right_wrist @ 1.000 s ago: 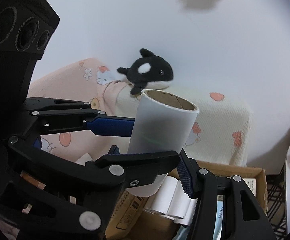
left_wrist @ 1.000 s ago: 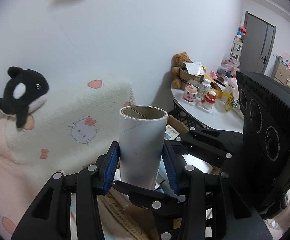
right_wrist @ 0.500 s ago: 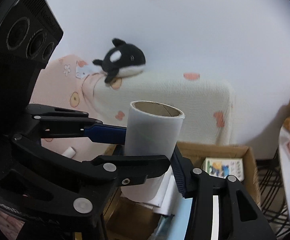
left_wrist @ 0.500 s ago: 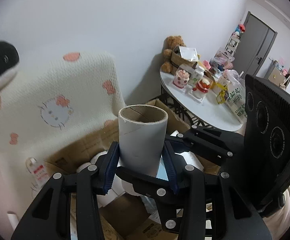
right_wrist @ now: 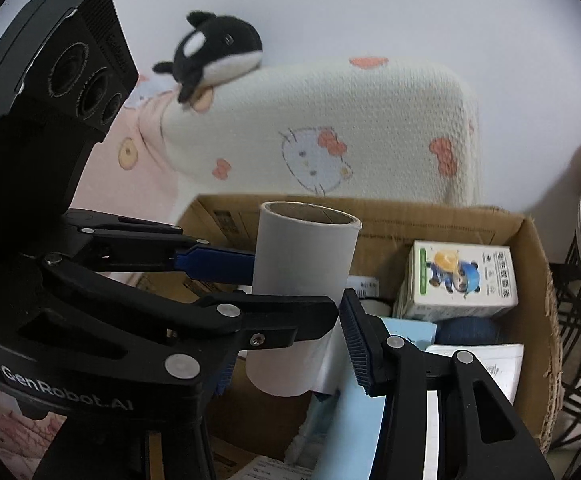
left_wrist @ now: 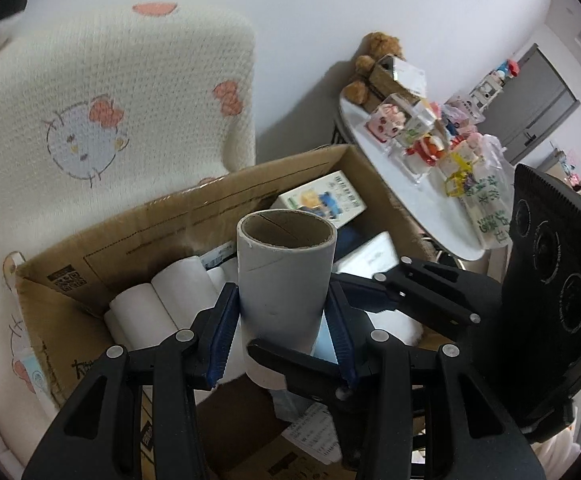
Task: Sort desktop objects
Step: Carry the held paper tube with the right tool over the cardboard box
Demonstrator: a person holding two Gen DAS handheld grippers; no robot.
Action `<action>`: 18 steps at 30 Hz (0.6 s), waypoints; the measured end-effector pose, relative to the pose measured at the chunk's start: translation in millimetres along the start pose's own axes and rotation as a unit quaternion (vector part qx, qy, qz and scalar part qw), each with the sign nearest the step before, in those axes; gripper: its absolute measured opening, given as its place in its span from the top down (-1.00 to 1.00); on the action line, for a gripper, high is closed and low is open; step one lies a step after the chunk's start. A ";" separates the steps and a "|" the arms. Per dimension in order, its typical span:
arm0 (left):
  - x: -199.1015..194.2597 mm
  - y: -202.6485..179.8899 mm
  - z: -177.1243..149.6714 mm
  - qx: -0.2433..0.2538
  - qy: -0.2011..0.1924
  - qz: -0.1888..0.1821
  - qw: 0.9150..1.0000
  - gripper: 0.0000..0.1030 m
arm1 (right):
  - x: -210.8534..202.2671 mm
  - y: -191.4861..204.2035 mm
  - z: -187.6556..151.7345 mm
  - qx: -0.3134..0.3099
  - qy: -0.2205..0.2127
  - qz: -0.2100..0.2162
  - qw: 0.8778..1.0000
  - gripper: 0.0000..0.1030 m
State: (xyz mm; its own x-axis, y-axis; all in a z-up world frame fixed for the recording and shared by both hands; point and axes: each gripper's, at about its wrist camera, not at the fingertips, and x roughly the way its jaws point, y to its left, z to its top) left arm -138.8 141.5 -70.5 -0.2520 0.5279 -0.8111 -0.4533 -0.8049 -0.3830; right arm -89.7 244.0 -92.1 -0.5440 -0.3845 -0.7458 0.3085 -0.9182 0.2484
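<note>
A white-wrapped cardboard tube (left_wrist: 282, 276) stands upright over an open cardboard box (left_wrist: 210, 208). My left gripper (left_wrist: 282, 316) is shut on its middle, a blue pad pressed on either side. In the right wrist view the same tube (right_wrist: 302, 256) sits between the fingers of my right gripper (right_wrist: 286, 348), which is shut on its lower end. The left gripper's fingers (right_wrist: 214, 262) reach in from the left and cross in front of the tube. The box (right_wrist: 430, 216) lies directly under both grippers.
The box holds white paper rolls (left_wrist: 158, 304), a small printed carton (right_wrist: 458, 284), a blue ball and papers. Behind it hangs a cream patterned blanket (right_wrist: 350, 120) with an orca plush (right_wrist: 218, 52) on top. To the right stands a round white table (left_wrist: 430, 200) crowded with toys.
Both grippers have come down with the tube and tilted forward, so the open box now fills the lower view. The right jaws have closed onto the tube's lower end.
</note>
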 end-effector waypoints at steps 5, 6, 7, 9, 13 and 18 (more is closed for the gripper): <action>16.9 15.2 3.8 -0.031 0.019 -0.019 0.999 0.08 | 14.0 -12.7 -2.5 0.019 0.026 0.007 0.999 0.14; 19.0 17.1 4.7 -0.034 0.021 -0.025 0.999 0.08 | 15.8 -13.6 -2.8 0.018 0.030 0.006 0.999 0.14; 21.6 18.8 6.4 -0.040 0.023 -0.031 0.998 0.08 | 17.5 -14.2 -2.7 0.017 0.034 0.004 0.999 0.14; 26.2 21.8 9.0 -0.050 0.027 -0.038 0.998 0.08 | 20.7 -14.2 -2.9 0.015 0.047 -0.002 0.999 0.14; 34.1 23.1 12.6 -0.058 0.039 -0.051 0.996 0.08 | 23.2 -14.0 -2.4 0.015 0.057 -0.010 0.998 0.14; 46.9 34.8 14.3 -0.105 0.058 -0.073 0.990 0.08 | 26.3 -14.9 -5.6 0.021 0.071 -0.019 0.997 0.14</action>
State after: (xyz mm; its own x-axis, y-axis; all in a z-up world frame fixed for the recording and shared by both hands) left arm -178.7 142.2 -115.6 -0.0909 0.6185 -0.7805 -0.2877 -0.7667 -0.5740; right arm -104.3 248.2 -118.9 -0.4386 -0.3347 -0.8340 0.2552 -0.9362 0.2415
